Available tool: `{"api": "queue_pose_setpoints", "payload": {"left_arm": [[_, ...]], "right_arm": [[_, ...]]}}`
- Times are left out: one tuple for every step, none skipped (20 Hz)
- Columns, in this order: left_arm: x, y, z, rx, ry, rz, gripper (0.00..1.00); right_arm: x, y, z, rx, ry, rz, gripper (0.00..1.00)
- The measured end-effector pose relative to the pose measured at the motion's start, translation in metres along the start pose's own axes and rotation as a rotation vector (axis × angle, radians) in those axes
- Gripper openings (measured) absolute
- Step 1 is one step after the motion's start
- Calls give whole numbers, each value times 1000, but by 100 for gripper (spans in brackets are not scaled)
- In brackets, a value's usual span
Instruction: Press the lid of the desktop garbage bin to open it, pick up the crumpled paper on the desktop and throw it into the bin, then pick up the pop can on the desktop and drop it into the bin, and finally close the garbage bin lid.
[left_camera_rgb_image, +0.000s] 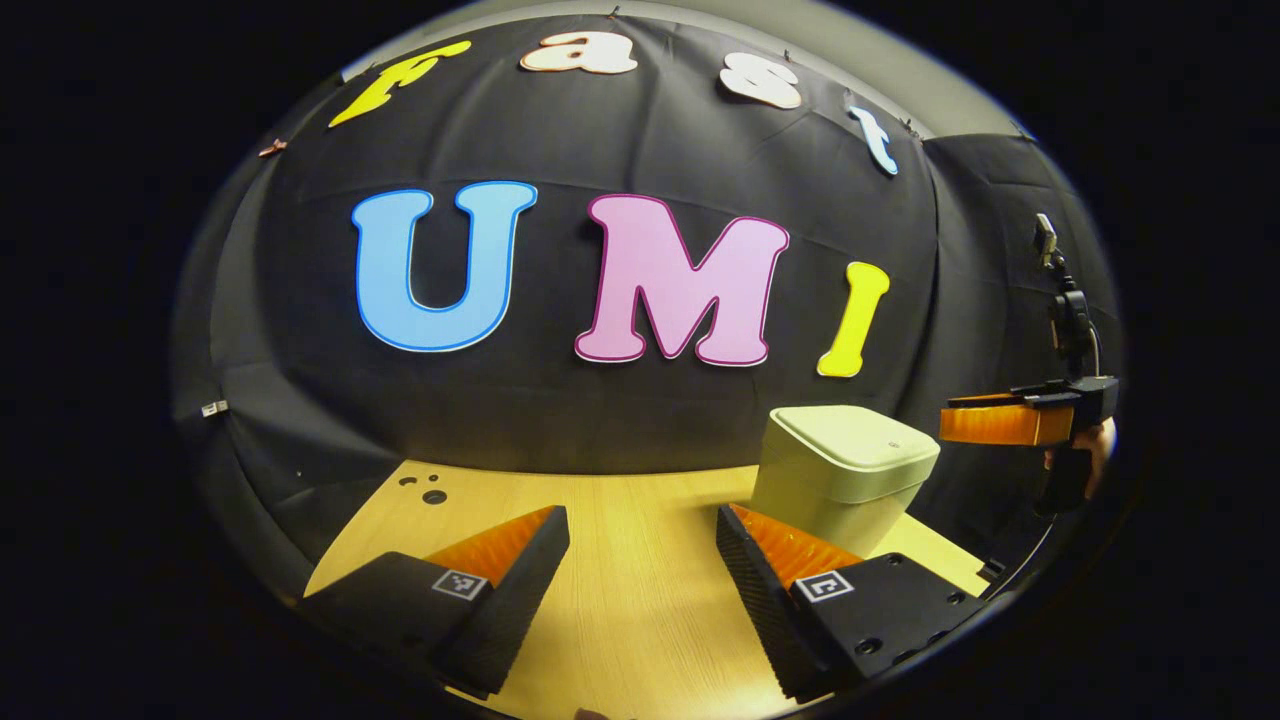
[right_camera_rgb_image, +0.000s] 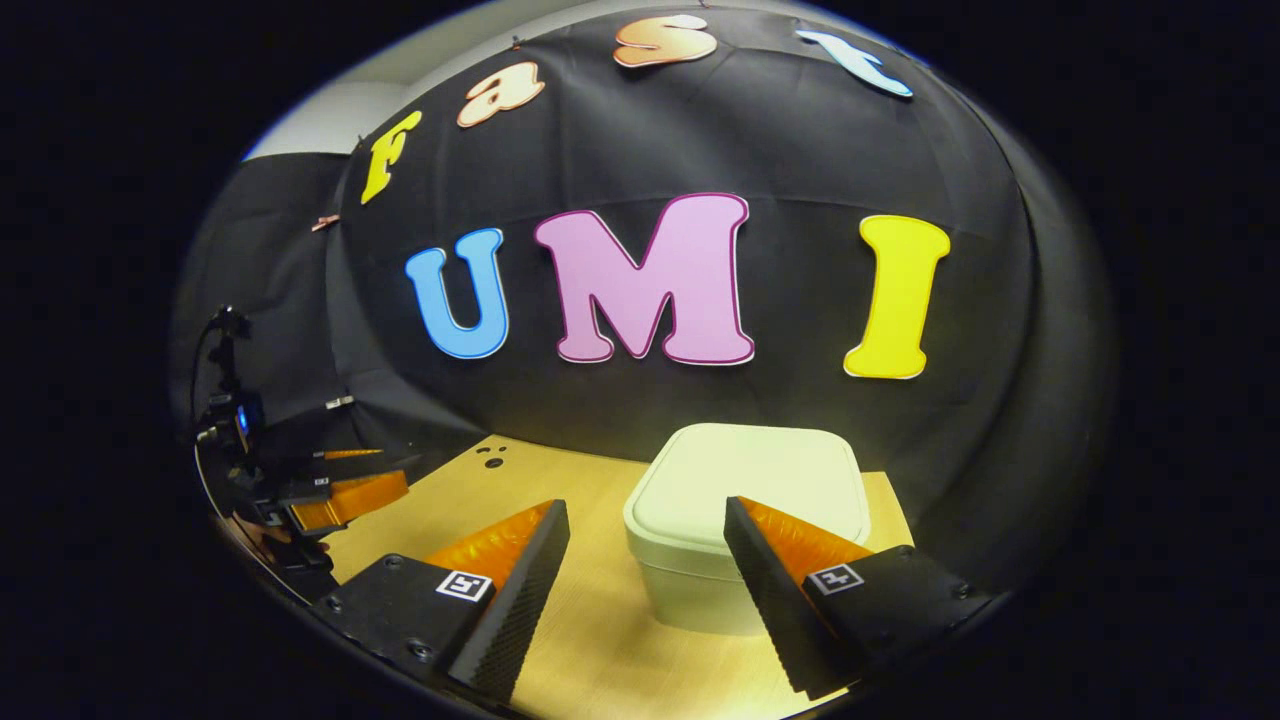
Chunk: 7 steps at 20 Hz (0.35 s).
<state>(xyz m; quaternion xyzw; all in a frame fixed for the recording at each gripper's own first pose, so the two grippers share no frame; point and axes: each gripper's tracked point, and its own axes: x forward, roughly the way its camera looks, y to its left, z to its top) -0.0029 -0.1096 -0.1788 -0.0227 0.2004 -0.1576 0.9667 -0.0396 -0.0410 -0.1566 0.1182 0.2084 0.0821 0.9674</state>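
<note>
Both tongs are held open and empty above the wooden table (left_camera_rgb_image: 620, 600). The garbage bin (right_camera_rgb_image: 745, 500), lid closed, is seen just ahead of the right tongs (right_camera_rgb_image: 645, 565) and ahead-right of the left tongs (left_camera_rgb_image: 640, 570).

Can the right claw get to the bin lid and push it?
Probably yes. The right claw hangs open just above the garbage bin, whose closed lid lies right ahead with nothing visible in between.

The closed bin (right_camera_rgb_image: 745, 500) stands alone on the desk (left_camera_rgb_image: 640, 590); bare wood lies open to its left.
</note>
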Motion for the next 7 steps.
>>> {"api": "queue_pose_setpoints", "payload": {"left_arm": [[0, -1, 2, 3, -1, -2, 96], [0, -2, 1, 4, 0, -3, 96], [0, -3, 0, 4, 2, -4, 96], [1, -4, -2, 3, 5, -5, 96], [1, -5, -2, 4, 8, -8, 96], [1, -6, -2, 5, 9, -11, 96], [0, -8, -1, 9, 10, -13, 96]], "right_arm": [[-3, 3, -3, -9, 1, 2, 98], [-5, 5, -5, -24, 2, 0, 98], [-9, 4, -9, -45, 7, -14, 98], [-11, 4, -11, -57, 7, -21, 98], [-14, 9, -12, -57, 6, -18, 98], [-15, 11, -15, -53, 10, -16, 98], [-17, 11, -19, -46, 14, -18, 98]]}}
